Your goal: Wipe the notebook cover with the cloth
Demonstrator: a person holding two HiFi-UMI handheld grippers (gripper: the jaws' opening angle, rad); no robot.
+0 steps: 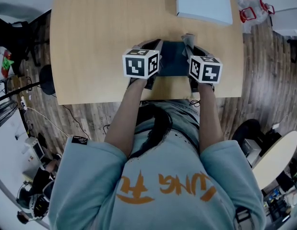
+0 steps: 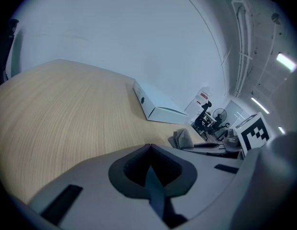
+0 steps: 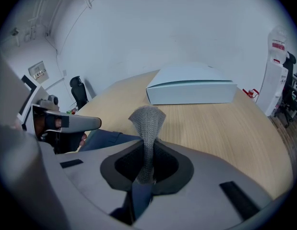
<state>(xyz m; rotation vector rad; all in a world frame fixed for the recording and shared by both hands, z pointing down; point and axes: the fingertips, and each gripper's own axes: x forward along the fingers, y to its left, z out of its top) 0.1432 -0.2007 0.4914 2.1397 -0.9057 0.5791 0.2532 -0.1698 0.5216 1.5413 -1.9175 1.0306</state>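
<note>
The right gripper (image 3: 147, 150) is clenching a grey mesh cloth (image 3: 147, 123). The fabric is standing up out of the seam between its jaws in a loose upright fold, so the wiping end is pointing forward and up, not down at the cover.

The dark blue notebook (image 1: 173, 59) is lying flat on the wooden surface (image 1: 100, 32), close to the near edge and directly between the two grippers. From the right jaws it is sitting just to the left and slightly below, as the right gripper view shows.

The left gripper (image 2: 149, 150) is resting at the notebook's opposite, left side. Its jaws are pressed together with nothing nameable between them. Whether it is pinning the cover down cannot be told.

Both grippers are overlapping the notebook's side edges, so its long axis is hard to judge.

The right gripper is the one carrying the cloth and is just beside the cover, so the coming move probably calls for tipping it down and sweeping leftward toward the other gripper. A white box (image 1: 203, 4) is lying well apart at the far side.
</note>
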